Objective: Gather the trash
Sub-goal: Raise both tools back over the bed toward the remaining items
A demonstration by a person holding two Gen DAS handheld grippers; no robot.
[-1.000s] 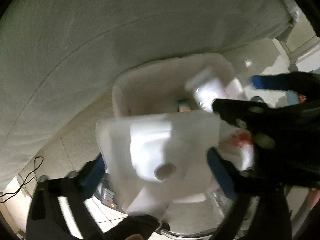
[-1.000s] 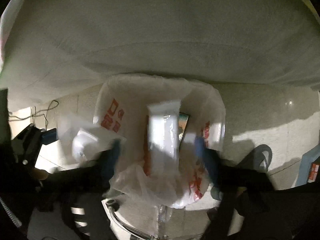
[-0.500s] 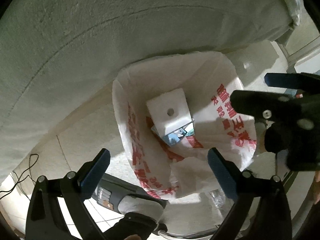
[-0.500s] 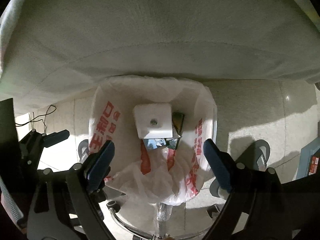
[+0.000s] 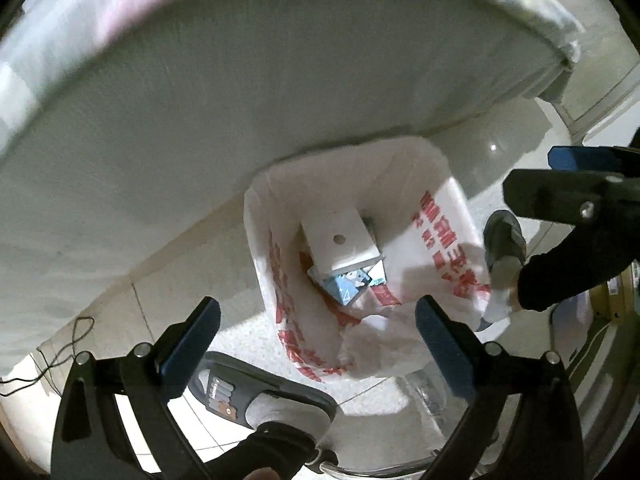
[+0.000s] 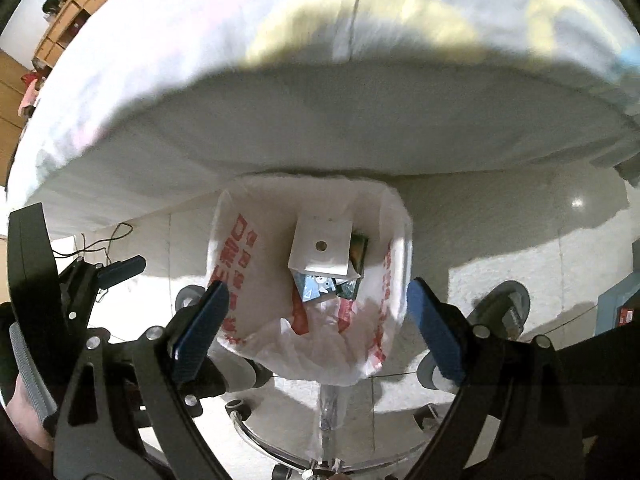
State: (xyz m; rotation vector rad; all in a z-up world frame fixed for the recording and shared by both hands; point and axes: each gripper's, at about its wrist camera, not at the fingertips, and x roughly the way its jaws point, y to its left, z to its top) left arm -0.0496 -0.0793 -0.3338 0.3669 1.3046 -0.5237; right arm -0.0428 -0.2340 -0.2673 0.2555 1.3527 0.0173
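- Both of my hand-held grippers, left (image 5: pixel 316 334) and right (image 6: pixel 316 320), are spread and hold nothing.
- The box (image 6: pixel 322 246) lies inside the bag (image 6: pixel 384 332), so I judge the drop done.

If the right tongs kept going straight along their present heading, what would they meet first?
Probably the white flat box with a round hole lying atop the trash inside the open white plastic bag with red print; depth is uncertain.
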